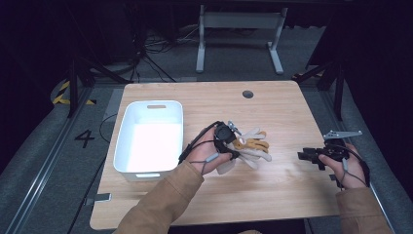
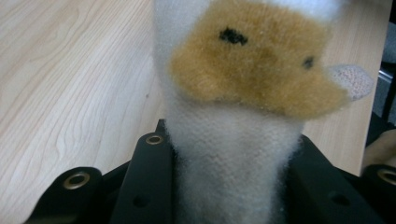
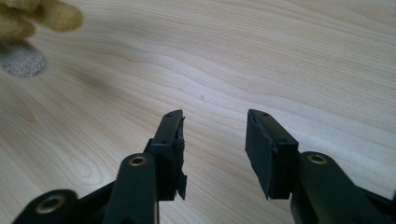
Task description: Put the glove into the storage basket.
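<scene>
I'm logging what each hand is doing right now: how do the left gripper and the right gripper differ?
The left gripper is shut on the white and tan plush toy; the right gripper holds nothing, its jaws open over bare wood. The left sits near the table's middle beside the white bin; the right is near the table's right edge. Both have black jaws and a trailing cable.
</scene>
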The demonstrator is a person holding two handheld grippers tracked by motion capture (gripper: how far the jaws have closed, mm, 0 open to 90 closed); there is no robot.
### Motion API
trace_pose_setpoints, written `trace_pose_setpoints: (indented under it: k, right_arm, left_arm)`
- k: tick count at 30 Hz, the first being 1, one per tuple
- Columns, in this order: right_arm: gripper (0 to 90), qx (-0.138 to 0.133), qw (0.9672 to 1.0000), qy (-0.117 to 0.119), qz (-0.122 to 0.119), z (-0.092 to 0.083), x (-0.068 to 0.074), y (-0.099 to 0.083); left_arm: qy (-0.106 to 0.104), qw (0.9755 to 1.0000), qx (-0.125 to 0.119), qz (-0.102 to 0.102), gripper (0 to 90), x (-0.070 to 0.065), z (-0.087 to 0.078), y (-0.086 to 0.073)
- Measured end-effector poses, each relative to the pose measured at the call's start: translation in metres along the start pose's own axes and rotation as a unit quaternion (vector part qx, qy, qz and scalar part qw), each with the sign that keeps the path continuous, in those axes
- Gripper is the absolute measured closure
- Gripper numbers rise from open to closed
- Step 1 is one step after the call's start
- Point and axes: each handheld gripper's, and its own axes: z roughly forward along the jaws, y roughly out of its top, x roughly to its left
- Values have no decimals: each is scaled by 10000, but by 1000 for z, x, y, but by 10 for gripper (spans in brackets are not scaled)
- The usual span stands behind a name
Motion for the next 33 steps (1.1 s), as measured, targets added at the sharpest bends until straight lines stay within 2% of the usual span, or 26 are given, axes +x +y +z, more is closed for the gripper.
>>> trace_pose_setpoints:
  k: [1,3,5,6,8,10,14,15,23,30,33]
  right_arm:
    - [593,-21,10000,0,-9,1,1,1]
    - [599,27,9999,11,-96,3,2,4]
    - [600,-46,9995,-110,-282,6,3,8]
    - [602,-91,9990,-133,-414,8,4,10]
    - [607,-95,9989,-125,-438,10,4,11]
    - [607,-34,9988,-89,-482,14,6,16]
    - [632,206,9979,-205,-573,19,6,23]
    - [640,250,9973,-217,-659,21,6,24]
    - [671,424,9973,-5,-602,33,6,32]
    - [689,513,9965,5,-657,37,8,35]
    - [686,439,9973,105,-574,34,8,35]
  left_arm:
    - [-6,9999,-18,-108,695,0,-3,-1]
    - [36,9998,-5,-182,695,1,-9,-2]
    - [64,9996,-24,-264,695,2,-14,-3]
    - [113,9995,-31,-300,695,3,-18,-5]
    - [247,9990,-16,-360,694,4,-24,-7]
    - [308,9984,-40,-476,693,5,-31,-10]
    - [340,9971,-101,-677,692,8,-44,-15]
    - [365,9969,-121,-689,692,9,-48,-17]
    - [543,9935,-131,-996,692,14,-72,-24]
    - [751,9898,96,-1206,691,21,-88,-23]
    - [725,9884,133,-1325,691,26,-94,-21]
